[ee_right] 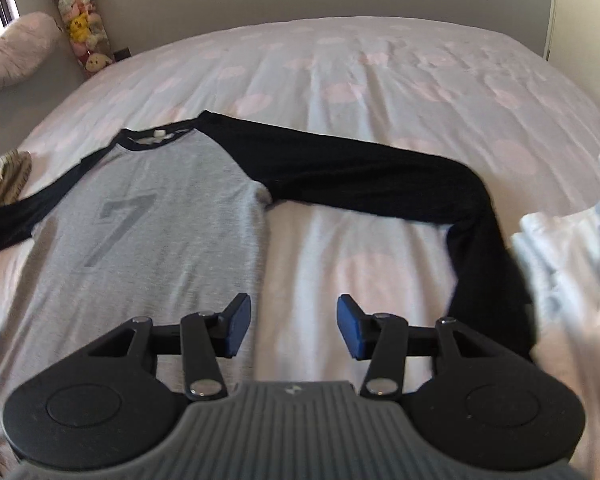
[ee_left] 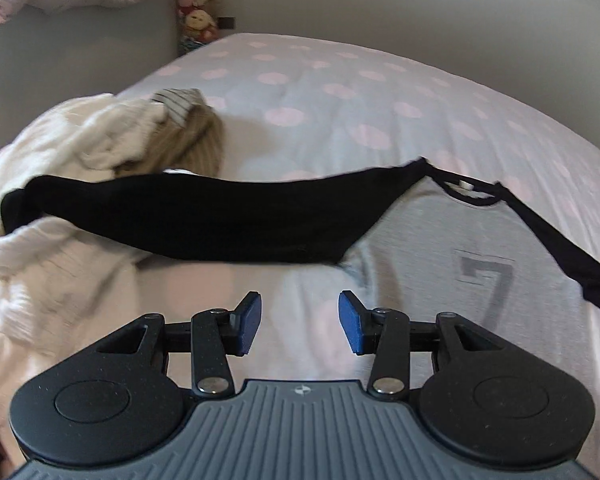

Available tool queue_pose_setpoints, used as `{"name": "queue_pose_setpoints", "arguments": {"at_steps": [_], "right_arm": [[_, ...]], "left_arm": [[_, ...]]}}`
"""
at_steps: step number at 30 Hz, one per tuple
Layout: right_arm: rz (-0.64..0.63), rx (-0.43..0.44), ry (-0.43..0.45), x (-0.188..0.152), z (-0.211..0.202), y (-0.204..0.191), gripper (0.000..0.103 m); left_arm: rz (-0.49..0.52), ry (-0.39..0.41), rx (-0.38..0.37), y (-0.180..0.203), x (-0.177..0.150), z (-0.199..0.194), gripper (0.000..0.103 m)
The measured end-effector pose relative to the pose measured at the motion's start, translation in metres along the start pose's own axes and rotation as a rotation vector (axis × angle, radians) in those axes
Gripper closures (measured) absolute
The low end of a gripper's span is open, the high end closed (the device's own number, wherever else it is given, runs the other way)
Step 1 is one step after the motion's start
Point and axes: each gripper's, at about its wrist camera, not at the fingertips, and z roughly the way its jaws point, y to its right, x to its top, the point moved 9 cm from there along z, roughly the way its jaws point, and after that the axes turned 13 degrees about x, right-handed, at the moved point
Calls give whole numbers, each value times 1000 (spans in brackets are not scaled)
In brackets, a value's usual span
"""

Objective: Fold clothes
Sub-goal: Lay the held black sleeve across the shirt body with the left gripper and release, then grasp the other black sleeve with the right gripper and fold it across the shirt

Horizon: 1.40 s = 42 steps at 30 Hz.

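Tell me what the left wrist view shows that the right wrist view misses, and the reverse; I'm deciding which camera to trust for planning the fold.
Only the left wrist view shows the heap of white knitted clothes on which the far end of the shirt's black left sleeve rests.

Only the right wrist view shows the whole black right sleeve, bent downward near its end, and the pale blue and white clothes beside it.

Both show the grey raglan shirt with a printed 7 lying flat on the pink-dotted bedspread, and open tongs, left and right, holding nothing.
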Motion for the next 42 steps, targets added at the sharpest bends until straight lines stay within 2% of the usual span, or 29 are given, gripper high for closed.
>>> {"name": "queue_pose_setpoints", "arguments": {"at_steps": [6,9,12,14,16,17,18,20,23,30,33,38,42], "right_arm": [[-91,-128,-107,-6,-9,40,62],[-78,-159,-148,-16,-3,54,62],[-47,-150,-166,-25,7,60,60],[-41,-182,-196,-30,16,66,62],[-25,-223,-229,-35,24,74,69],[-6,-244,-242,-36,25,79,88],[7,-245,-242,-35,23,81,96],[29,-246,-240,-33,19,84,98],[-13,-264,-201,-11,0,78,99],[-75,-371,-102,83,-56,86,99],[-48,-427,-69,122,-77,104,99],[30,-528,-55,162,-103,142,99],[105,-488,-23,180,-111,150,99]], "left_arm": [[53,24,-108,70,-33,-3,62],[102,17,-75,70,-41,9,62],[79,-13,-89,62,-43,20,63],[53,-22,-102,57,-41,23,63],[35,-28,-112,53,-40,26,62],[37,-27,-114,53,-39,27,62],[40,-27,-117,52,-38,28,63],[42,-25,-122,51,-37,29,63],[34,-25,-131,50,-33,32,63],[33,-30,-136,51,-27,38,63],[34,-32,-140,51,-25,39,63],[23,-34,-148,49,-20,42,63],[40,-30,-159,53,-17,43,62]]}}
